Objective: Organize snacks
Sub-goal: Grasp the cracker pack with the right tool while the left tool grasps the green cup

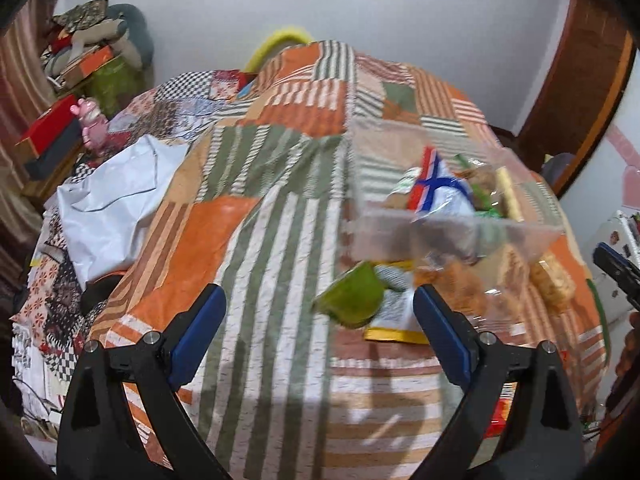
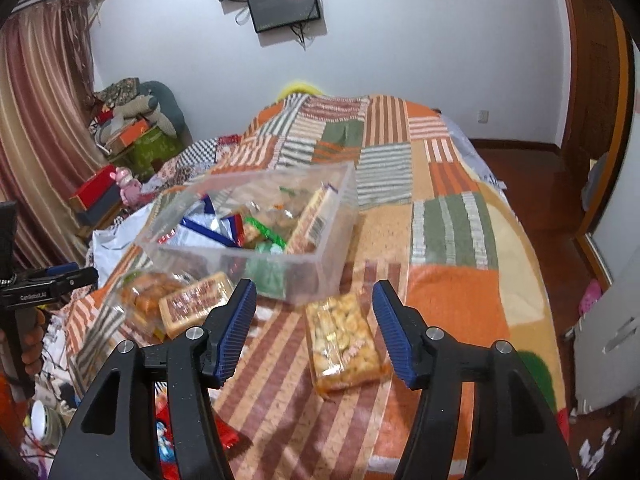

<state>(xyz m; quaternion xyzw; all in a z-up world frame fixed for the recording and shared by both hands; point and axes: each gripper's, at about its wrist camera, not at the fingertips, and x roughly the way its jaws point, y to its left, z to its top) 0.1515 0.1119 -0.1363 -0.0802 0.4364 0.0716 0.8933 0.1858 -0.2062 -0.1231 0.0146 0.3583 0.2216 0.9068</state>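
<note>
Clear plastic box (image 2: 256, 216) is sitting beyond the right gripper (image 2: 314, 326), whose jaws are hanging released around a biscuit pack (image 2: 344, 346), likely awaiting clenching.

Both views are evenly lit by soft indoor light, without strong glare. The left wrist view is smeared by motion blur, most at centre right; soft shadows lie at its lower centre. The right wrist view is sharper. Fisheye bending and dark corners mark both.
</note>
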